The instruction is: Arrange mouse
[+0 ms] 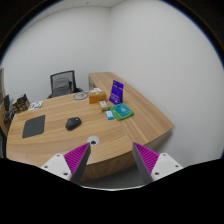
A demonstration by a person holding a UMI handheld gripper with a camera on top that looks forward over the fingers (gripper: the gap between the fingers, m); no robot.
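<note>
So far, by our reading, nothing of the arranging has been done: the mouse (73, 123) lies untouched on the wooden counter (140, 122), just to the right of the dark mouse mat (34, 126) rather than on it. We hold the gripper (112, 160) well back from the counter, its jaws standing wide apart with nothing between them, the pads (76, 158) bare. From the jaws, the mouse sits at about eleven o'clock, well ahead and across the near rim of the counter.

What is left, we judge, is the whole job: the reach in, the grasp, and setting the mouse where it belongs, likely on the mat at its nine o'clock.

For room, the wood around the mouse is bare on all sides, so we can come down on it freely. The teal box (122, 112) and the purple stand (117, 92) sit off at the mouse's two o'clock, well apart. An office chair (63, 83) waits at the far side. The curved near edge is the one thing to clear on the way in.
</note>
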